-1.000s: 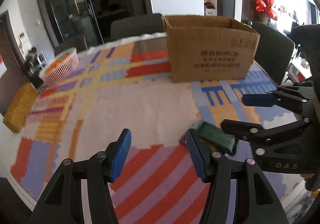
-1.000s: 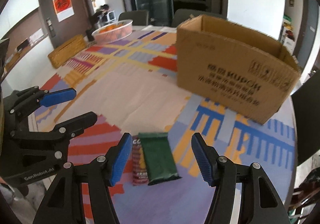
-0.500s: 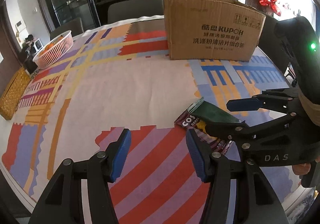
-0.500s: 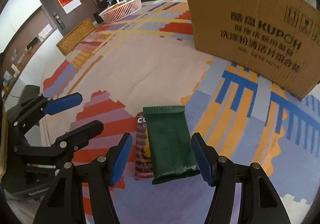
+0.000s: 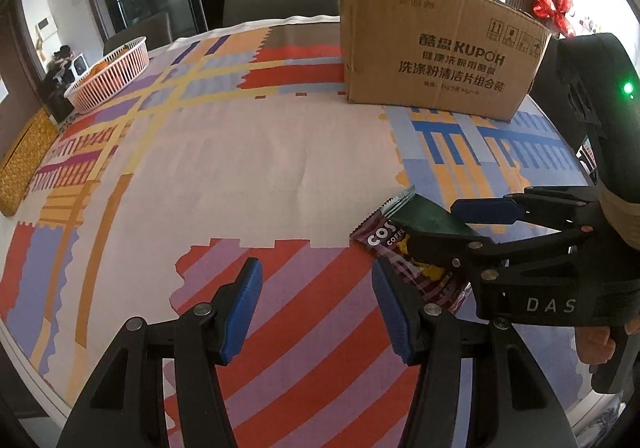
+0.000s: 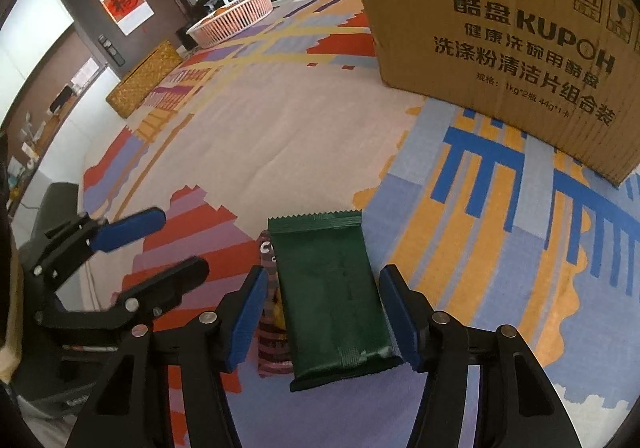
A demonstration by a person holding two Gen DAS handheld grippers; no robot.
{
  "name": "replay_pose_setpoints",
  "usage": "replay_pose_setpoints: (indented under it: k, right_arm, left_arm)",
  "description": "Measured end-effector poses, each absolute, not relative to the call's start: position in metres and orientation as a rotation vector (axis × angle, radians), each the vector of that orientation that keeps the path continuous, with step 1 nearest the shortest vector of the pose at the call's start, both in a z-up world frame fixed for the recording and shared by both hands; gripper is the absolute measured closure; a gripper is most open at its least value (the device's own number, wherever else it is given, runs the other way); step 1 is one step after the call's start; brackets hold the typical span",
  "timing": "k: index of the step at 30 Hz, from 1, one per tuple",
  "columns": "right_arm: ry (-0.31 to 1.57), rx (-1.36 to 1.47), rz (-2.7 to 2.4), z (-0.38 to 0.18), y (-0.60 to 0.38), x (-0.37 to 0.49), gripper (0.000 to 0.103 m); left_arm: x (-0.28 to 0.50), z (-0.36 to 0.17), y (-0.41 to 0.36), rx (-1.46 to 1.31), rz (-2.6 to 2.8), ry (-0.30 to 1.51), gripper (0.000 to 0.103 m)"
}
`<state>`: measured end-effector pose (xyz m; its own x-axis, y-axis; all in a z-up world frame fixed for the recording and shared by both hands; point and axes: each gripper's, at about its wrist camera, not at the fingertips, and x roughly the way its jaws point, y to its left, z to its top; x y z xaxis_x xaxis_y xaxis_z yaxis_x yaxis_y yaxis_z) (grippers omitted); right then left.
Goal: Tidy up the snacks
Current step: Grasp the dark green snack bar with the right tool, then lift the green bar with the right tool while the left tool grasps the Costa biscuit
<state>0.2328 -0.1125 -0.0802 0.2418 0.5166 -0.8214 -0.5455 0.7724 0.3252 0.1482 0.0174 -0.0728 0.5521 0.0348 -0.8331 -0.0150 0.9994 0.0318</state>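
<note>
Your right gripper (image 6: 320, 312) has its jaws closing w/ the dark green foil snack bar (image 6: 332, 296) between them; the pads aren't pressing it yet, a sliver of gap shows each side. The bar lies lengthwise along the fingers, overlapping a maroon coffee-candy packet (image 6: 272, 332) tucked under its left edge, both near the closest edge of the patterned tablecloth (image 6: 280, 136).

Your left gripper (image 5: 316, 304) is open over bare cloth, nothing between the jaws; snacks sit just to its right.

Risks, as I judge them: left pad could catch the maroon packet & drag both up, or the slick foil could slip or buckle if squeezed on the seam.

The brown cardboard box (image 6: 500, 28), at the far side of the cloth, looks like the drop spot.
</note>
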Motion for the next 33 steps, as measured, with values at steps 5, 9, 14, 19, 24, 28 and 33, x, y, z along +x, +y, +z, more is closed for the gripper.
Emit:
replay_pose_setpoints:
  k: [5, 9, 14, 19, 24, 28, 33]
  right_arm:
    - [1.102, -0.045, 0.716, -0.081, -0.111, 0.233, 0.053]
    - [1.100, -0.045, 0.707, -0.080, -0.113, 0.232, 0.057]
    - [1.058, -0.050, 0.668, -0.074, -0.120, 0.224, 0.057]
    - [0.985, -0.102, 0.542, -0.059, -0.140, 0.216, 0.057]
    - [0.953, -0.107, 0.475, -0.048, -0.165, 0.210, 0.057]
    - [0.921, -0.118, 0.414, -0.043, -0.182, 0.204, 0.057]
    - [0.917, -0.080, 0.367, -0.044, -0.199, 0.203, 0.057]
  left_arm:
    - [0.148, -0.074, 0.018, 0.014, 0.031, 0.991, 0.047]
    - [0.147, -0.074, 0.017, 0.003, 0.029, 0.989, 0.047]
    - [0.147, -0.075, 0.015, -0.026, 0.029, 0.995, 0.047]
    - [0.149, -0.079, 0.000, -0.035, 0.015, 1.011, 0.047]
    - [0.154, -0.081, -0.025, -0.029, 0.010, 1.014, 0.043]
    - [0.160, -0.084, -0.038, -0.054, 0.040, 1.009, 0.039]
    - [0.170, -0.087, -0.041, -0.122, 0.150, 0.993, 0.039]
